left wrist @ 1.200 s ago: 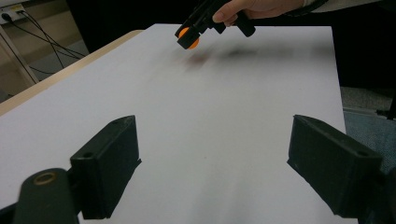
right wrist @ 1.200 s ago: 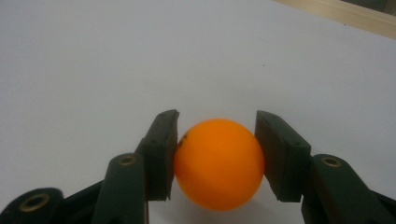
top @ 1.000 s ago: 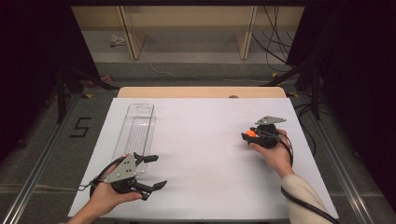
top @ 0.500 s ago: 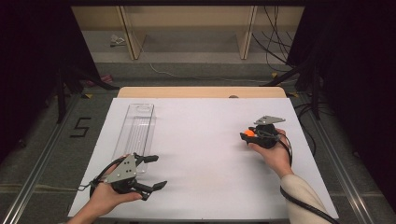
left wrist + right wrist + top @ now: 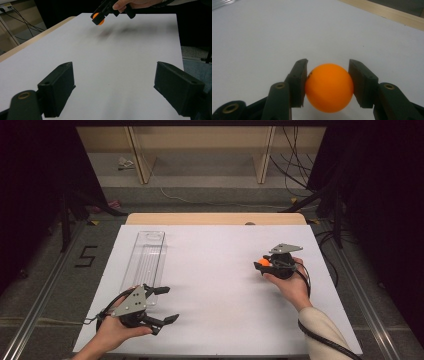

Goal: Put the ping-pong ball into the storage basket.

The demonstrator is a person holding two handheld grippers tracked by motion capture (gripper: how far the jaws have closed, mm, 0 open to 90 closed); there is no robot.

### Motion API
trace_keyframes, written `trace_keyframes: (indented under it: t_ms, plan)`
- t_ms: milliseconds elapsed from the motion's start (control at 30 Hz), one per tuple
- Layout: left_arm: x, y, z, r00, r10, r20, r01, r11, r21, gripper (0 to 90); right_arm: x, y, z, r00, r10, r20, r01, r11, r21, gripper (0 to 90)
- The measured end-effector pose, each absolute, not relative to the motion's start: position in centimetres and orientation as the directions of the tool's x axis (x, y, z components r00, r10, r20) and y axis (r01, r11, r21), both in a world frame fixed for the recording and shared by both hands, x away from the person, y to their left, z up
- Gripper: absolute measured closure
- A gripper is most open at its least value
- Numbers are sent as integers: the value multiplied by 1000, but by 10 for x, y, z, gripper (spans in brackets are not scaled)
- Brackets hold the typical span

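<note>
- i have the orange ball (image 5: pixel 329 88) pinched between the two pads of my right tool (image 5: pixel 266 263); in the right gripper view both black jaws press on its sides, so i judge the pick itself done.
- the ball sits right at the tip of that tool, and seen from the left gripper view (image 5: pixel 98 19) it looks lifted a little off the white table (image 5: pixel 220 270), with a soft shadow under it; i cannot tell the height for sure.
- my left tool (image 5: pixel 161 305) stands wide, nothing between its jaws, just bare table ahead of them in its own view. it rests low at the near edge.
- a clear long tray (image 5: pixel 147 256) lies just ahead of the left tool, far across the table from the right one, and looks empty as far as i can see through the clear plastic.
- what i take to be left: carry the ball across toward the left tool's side, lower it into the tray, and let go. that is a guess from the layout; the tray is the one likely place for it.
- so roughly the first part is in hand, with the carry and the release not yet done.
</note>
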State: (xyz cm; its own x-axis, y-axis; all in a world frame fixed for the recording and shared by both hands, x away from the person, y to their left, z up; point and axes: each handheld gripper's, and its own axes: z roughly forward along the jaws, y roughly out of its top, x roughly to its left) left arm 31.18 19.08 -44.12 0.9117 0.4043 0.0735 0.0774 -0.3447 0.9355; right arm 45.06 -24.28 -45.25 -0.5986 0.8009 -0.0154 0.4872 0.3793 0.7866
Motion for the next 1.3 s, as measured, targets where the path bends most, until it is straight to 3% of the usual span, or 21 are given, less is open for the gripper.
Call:
trace_keyframes:
  t_ms: [1300]
  plan:
    - [311, 190, -441, 914, 399, 74, 75, -346, 935, 159, 442, -197, -435, -683, 730, -18, 407, 401, 821, 513]
